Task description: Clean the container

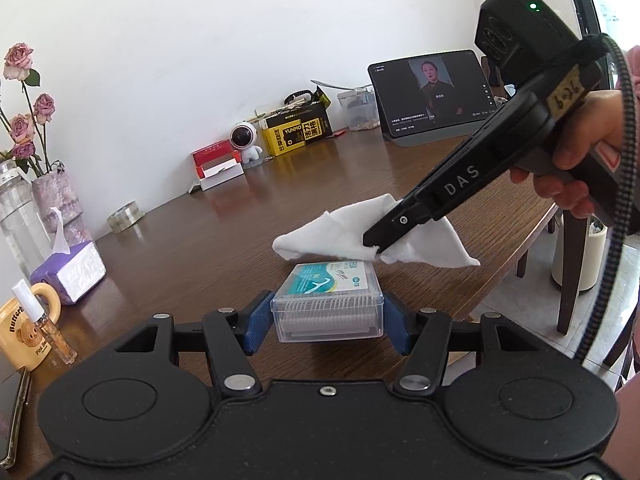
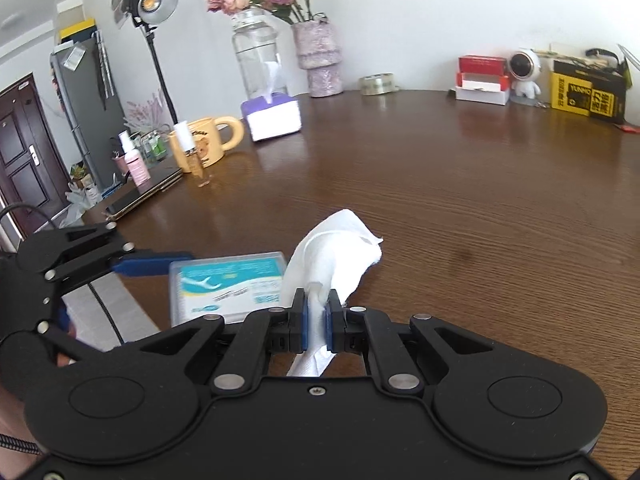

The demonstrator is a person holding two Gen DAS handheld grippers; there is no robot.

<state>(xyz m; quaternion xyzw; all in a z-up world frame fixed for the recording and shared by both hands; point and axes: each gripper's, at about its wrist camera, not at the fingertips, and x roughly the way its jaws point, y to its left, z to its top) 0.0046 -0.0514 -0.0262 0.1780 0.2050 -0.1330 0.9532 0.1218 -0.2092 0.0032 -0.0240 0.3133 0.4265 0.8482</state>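
The left gripper (image 1: 327, 320) is closing on a clear plastic box (image 1: 326, 306), with one blue pad on each short side of it. The box is carrying a white and teal label on its lid, and rows of small white sticks are showing through its wall. It is sitting just in front of this gripper, low over the brown counter (image 1: 208, 232); whether its bottom is touching the wood I cannot tell.

The right gripper (image 2: 316, 320) is pinching a white cloth (image 2: 336, 252) tightly between its two blue pads. The cloth is rising in a loose fold ahead of the fingers, and one end is hanging back behind them. In the left wrist view this gripper (image 1: 370, 242) is reaching in from the right and holding the cloth (image 1: 320, 236) just above the far edge of the box, very near the lid. A hand (image 1: 576, 160) is gripping its black handle.

To the left of the left gripper a purple tissue pack (image 1: 70, 276), a yellow mug (image 1: 28, 332) and a small spray bottle (image 1: 48, 328) are standing. Farther away, along the white wall, a roll of tape (image 1: 126, 216), a red and white box (image 1: 218, 164), a small astronaut figure (image 1: 246, 142) and a yellow and black carton (image 1: 298, 130) are standing in a row. A tablet (image 1: 432, 96) is showing a video at the far right. A vase with pink roses (image 1: 56, 196) is standing at the far left.
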